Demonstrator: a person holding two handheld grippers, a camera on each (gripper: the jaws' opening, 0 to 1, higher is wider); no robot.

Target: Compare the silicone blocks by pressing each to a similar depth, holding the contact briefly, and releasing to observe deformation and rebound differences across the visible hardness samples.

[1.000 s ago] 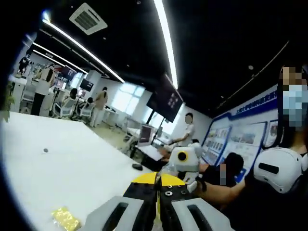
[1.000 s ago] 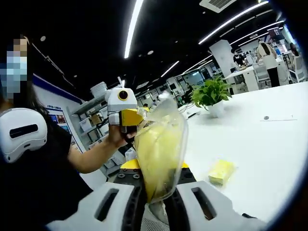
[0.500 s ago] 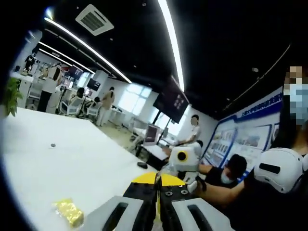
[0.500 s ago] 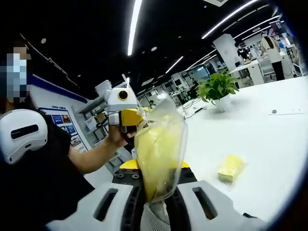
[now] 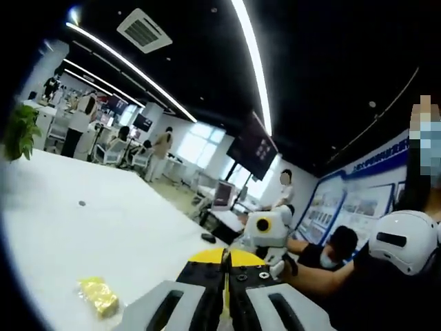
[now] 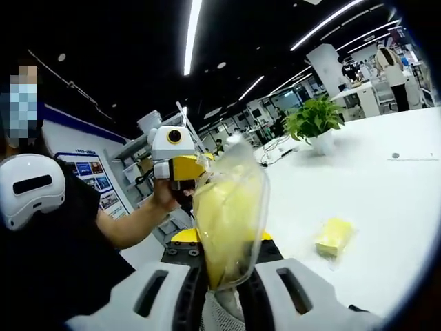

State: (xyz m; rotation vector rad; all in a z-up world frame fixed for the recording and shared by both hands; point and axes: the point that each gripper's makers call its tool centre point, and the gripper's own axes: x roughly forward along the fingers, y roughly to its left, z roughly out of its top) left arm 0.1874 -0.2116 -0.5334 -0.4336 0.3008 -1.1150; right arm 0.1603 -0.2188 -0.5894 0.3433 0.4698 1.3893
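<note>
Left gripper view looks along the left claw [image 5: 225, 293], whose two jaws are pressed together with nothing between them, held above a white table [image 5: 103, 234]. A small yellow silicone block [image 5: 98, 296] in a crinkled wrapper lies on the table to the left of the jaws, apart from them. Farther off on the table sits a tiny dark spot [image 5: 82, 203], and a potted plant [image 5: 21, 131] stands at the far left edge. To the right, a person's hand holds the other claw, whose white-and-yellow body faces this camera.

Right gripper view shows the right claw [image 6: 224, 283] clamped on a clear plastic bag [image 6: 231, 207] that stands upright between the jaws and holds a yellow silicone block. On the white table to the right lies the wrapped yellow block, well clear of the jaws. A green potted plant stands farther back on the table. On the left, a person in a dark top holds the left claw raised, level with the top of the bag.
</note>
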